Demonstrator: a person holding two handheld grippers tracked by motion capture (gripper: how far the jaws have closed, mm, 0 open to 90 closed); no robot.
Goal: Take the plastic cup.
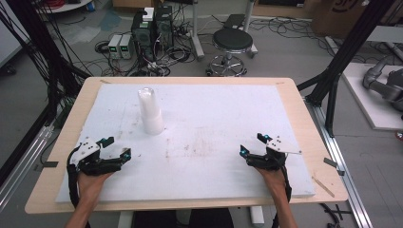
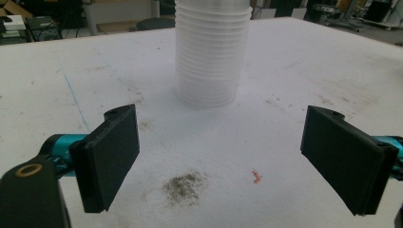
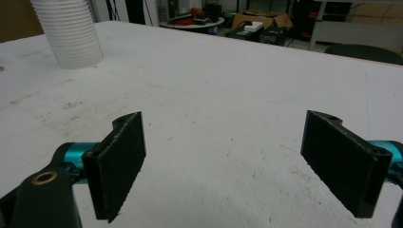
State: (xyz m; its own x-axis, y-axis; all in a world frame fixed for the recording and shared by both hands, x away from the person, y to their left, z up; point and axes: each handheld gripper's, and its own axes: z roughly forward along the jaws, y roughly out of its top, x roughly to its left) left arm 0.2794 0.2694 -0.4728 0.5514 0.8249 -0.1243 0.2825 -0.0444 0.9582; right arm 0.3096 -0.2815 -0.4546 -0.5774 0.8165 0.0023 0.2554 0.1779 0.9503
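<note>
A tall stack of clear plastic cups [image 1: 150,112] stands mouth-down on the white foam board [image 1: 214,118], left of centre. My left gripper [image 1: 115,147] rests near the board's front left, open, nothing between its jaws. In the left gripper view the cup stack [image 2: 211,52] stands straight ahead, beyond the open gripper [image 2: 237,156]. My right gripper [image 1: 253,145] sits at the front right, also open and empty. In the right gripper view the cup stack [image 3: 71,33] shows at the far upper left, well away from the gripper [image 3: 233,161].
The foam board lies on a wooden table [image 1: 309,137]. A round stool [image 1: 232,43] and computer boxes with cables [image 1: 151,31] stand on the floor behind the table. Black frame posts [image 1: 340,61] rise at the right. A dark smudge [image 2: 183,186] marks the board.
</note>
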